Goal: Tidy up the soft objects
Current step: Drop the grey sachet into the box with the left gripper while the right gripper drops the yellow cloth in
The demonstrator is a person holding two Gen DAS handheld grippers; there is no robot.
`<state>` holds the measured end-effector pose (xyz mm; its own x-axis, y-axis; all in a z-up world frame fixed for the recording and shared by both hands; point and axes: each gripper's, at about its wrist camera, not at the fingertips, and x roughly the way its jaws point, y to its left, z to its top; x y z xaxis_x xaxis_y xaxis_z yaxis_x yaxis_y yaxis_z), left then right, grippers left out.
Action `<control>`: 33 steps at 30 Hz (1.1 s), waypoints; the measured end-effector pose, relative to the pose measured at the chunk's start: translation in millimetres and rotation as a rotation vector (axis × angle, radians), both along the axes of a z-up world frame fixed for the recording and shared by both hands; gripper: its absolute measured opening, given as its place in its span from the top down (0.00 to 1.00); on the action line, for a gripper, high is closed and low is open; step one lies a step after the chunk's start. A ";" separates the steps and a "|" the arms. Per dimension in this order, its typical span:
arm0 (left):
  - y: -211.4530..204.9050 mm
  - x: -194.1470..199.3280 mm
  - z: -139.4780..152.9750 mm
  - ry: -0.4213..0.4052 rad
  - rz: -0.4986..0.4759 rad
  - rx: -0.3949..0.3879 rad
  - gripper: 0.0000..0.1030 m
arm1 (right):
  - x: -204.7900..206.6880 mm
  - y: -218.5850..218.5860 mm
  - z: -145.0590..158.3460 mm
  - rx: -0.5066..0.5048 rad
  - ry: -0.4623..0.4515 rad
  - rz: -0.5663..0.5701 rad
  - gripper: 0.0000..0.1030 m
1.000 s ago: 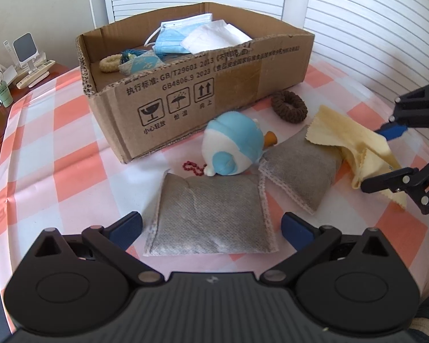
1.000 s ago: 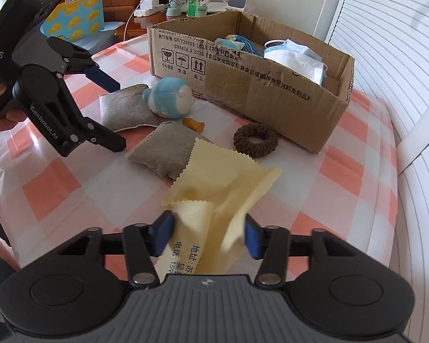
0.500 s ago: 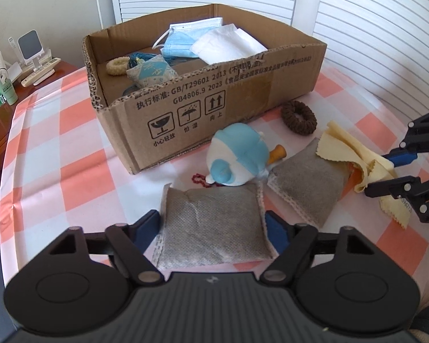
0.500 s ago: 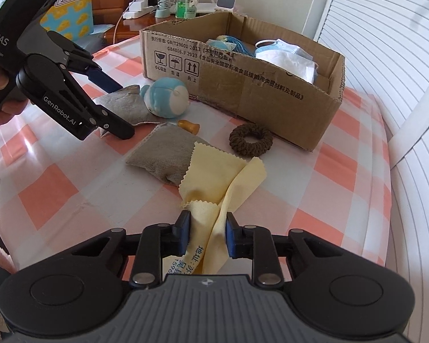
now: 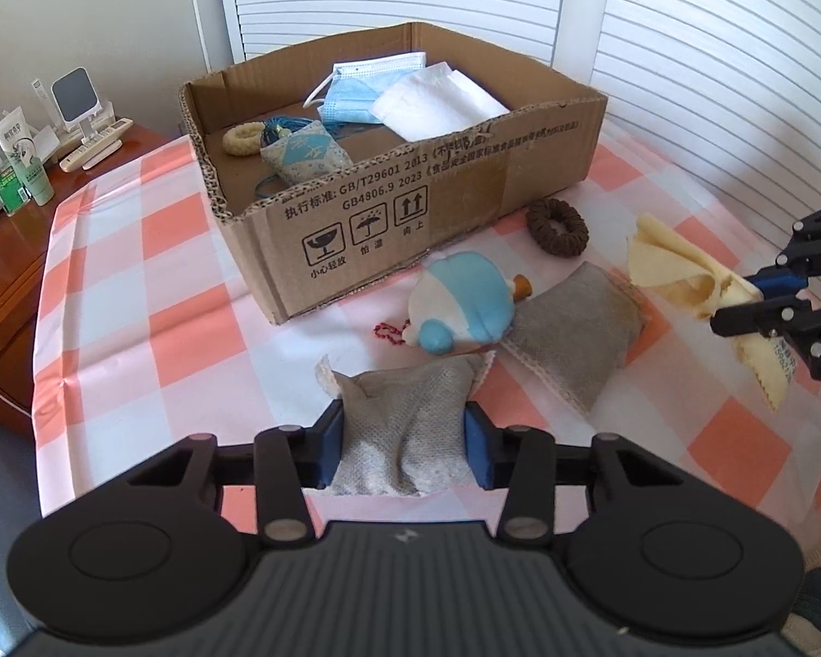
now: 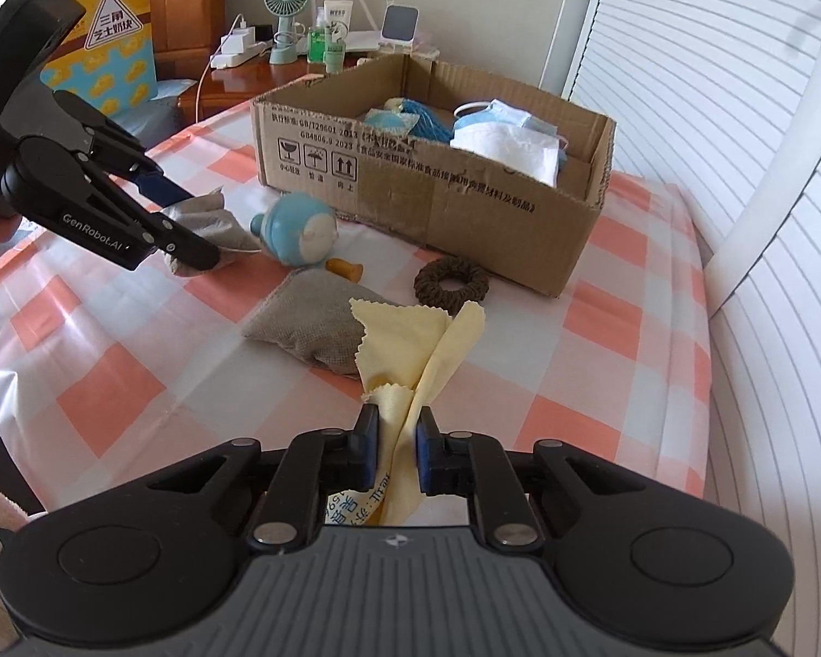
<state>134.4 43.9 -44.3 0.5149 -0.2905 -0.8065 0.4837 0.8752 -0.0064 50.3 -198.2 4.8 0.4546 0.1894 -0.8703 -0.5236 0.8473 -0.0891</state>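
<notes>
Squeezing the near end of the grey pouch (image 5: pixel 405 432) with my left gripper (image 5: pixel 405 451), I am seeing its pads pressed into both sides and the fabric bunching up between them, so the jaws are about half closed on it. The pouch is looking limp and loosely filled, light rather than heavy; I judge it will sag at the far end, so a grip across the middle would carry it more evenly. My right gripper (image 6: pixel 397 451) is pinching the yellow cloth (image 6: pixel 410 339) in a narrow gap, the cloth gathered into a fold and standing up off the checked tablecloth (image 6: pixel 602 339). It is thin, floppy and nearly weightless, and I am expecting it to trail, so I am holding it near its bunched centre. Whether its far corner is resting on the second grey pouch (image 6: pixel 306 323) or only overlapping it in view, I cannot quite tell. Beyond these, the blue plush toy (image 5: pixel 462 309) and brown scrunchie (image 5: pixel 555 227) are lying just in front of the cardboard box (image 5: pixel 465 208), which is holding face masks (image 5: pixel 372 90) already.
</notes>
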 end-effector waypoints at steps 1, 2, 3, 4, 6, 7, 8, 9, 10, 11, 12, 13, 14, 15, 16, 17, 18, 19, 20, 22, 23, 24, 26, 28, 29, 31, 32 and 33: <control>1.3 -2.6 3.2 -0.003 -0.002 -0.003 0.58 | -1.3 -0.2 2.7 0.001 -0.006 0.000 0.84; 2.2 -5.0 6.5 -0.008 -0.004 -0.005 0.58 | -3.8 -0.8 6.0 0.000 -0.013 0.001 0.84; 3.1 -7.5 9.8 -0.014 -0.006 -0.005 0.58 | -5.4 -0.6 8.8 -0.002 -0.022 0.001 0.84; 3.9 -10.3 13.6 -0.021 -0.009 -0.006 0.58 | -6.8 -0.8 11.3 -0.002 -0.029 0.002 0.84; 5.8 -15.1 21.7 -0.033 -0.016 -0.011 0.58 | -9.2 -1.4 17.3 0.004 -0.039 0.003 0.84; 6.4 -17.0 25.7 -0.038 -0.020 -0.014 0.58 | -10.0 -1.7 19.7 0.007 -0.043 0.003 0.84; 7.1 -19.2 30.1 -0.045 -0.025 -0.017 0.58 | -10.8 -1.7 22.9 0.011 -0.049 0.004 0.84; 7.2 -21.0 35.0 -0.054 -0.032 -0.019 0.58 | -11.1 -2.0 25.6 0.014 -0.055 0.004 0.84; 6.9 -22.1 40.0 -0.065 -0.038 -0.020 0.58 | -11.3 -2.2 28.4 0.018 -0.061 0.004 0.84; 6.8 -22.6 44.4 -0.075 -0.041 -0.020 0.58 | -11.0 -2.1 31.2 0.021 -0.068 0.004 0.84; 6.4 -22.8 49.6 -0.088 -0.044 -0.020 0.58 | -10.7 -2.3 33.6 0.024 -0.076 0.003 0.84; 5.9 -21.8 54.9 -0.102 -0.044 -0.023 0.58 | -10.4 -2.3 36.5 0.026 -0.084 0.004 0.84; 5.3 -20.1 59.5 -0.113 -0.043 -0.025 0.58 | -9.8 -2.0 39.6 0.027 -0.093 0.005 0.84; 4.1 -17.5 64.9 -0.127 -0.044 -0.026 0.58 | -9.0 -1.7 42.2 0.028 -0.103 0.005 0.84; 2.5 -14.5 70.3 -0.143 -0.044 -0.027 0.58 | -8.1 -1.7 44.6 0.031 -0.110 0.007 0.84; 0.9 -11.2 74.8 -0.156 -0.044 -0.028 0.58 | -7.0 -1.6 47.9 0.034 -0.118 0.010 0.84; -1.3 -6.2 79.9 -0.170 -0.047 -0.028 0.58 | -5.9 -1.5 50.1 0.035 -0.127 0.011 0.84; -3.8 -0.2 84.8 -0.186 -0.048 -0.029 0.58 | -4.3 -1.6 52.1 0.037 -0.134 0.012 0.84; -6.0 5.6 88.8 -0.199 -0.045 -0.030 0.58 | -2.2 -1.6 54.2 0.039 -0.139 0.012 0.84; -11.9 21.4 96.4 -0.221 -0.042 -0.029 0.58 | 2.3 -2.4 56.7 0.045 -0.149 0.008 0.84; -14.6 30.9 99.9 -0.230 -0.040 -0.029 0.58 | 4.2 -2.6 57.7 0.048 -0.152 0.008 0.84; -17.1 40.0 102.7 -0.236 -0.038 -0.030 0.58 | 5.9 -2.8 58.6 0.050 -0.157 0.005 0.84; -22.4 60.0 105.8 -0.244 -0.034 -0.028 0.58 | 9.9 -3.6 59.5 0.055 -0.163 0.002 0.84; -27.3 83.5 106.6 -0.241 -0.022 -0.028 0.58 | 14.0 -4.9 60.0 0.061 -0.166 -0.001 0.84; -29.3 94.1 106.2 -0.240 -0.014 -0.027 0.58 | 16.3 -6.0 60.1 0.062 -0.167 -0.003 0.84; -34.0 117.6 102.6 -0.231 0.006 -0.016 0.58 | 21.1 -8.2 59.3 0.064 -0.167 -0.005 0.84; -35.9 127.8 100.7 -0.226 0.014 -0.012 0.58 | 23.8 -9.6 58.6 0.066 -0.166 -0.007 0.84; -37.8 138.3 98.1 -0.219 0.023 -0.007 0.58 | 26.4 -11.1 57.9 0.066 -0.165 -0.010 0.84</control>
<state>272.7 6.1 53.8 0.6840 -0.2821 -0.6727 0.4543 0.8863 0.0902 76.7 -209.3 62.7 0.5926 0.2388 -0.7693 -0.4981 0.8592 -0.1170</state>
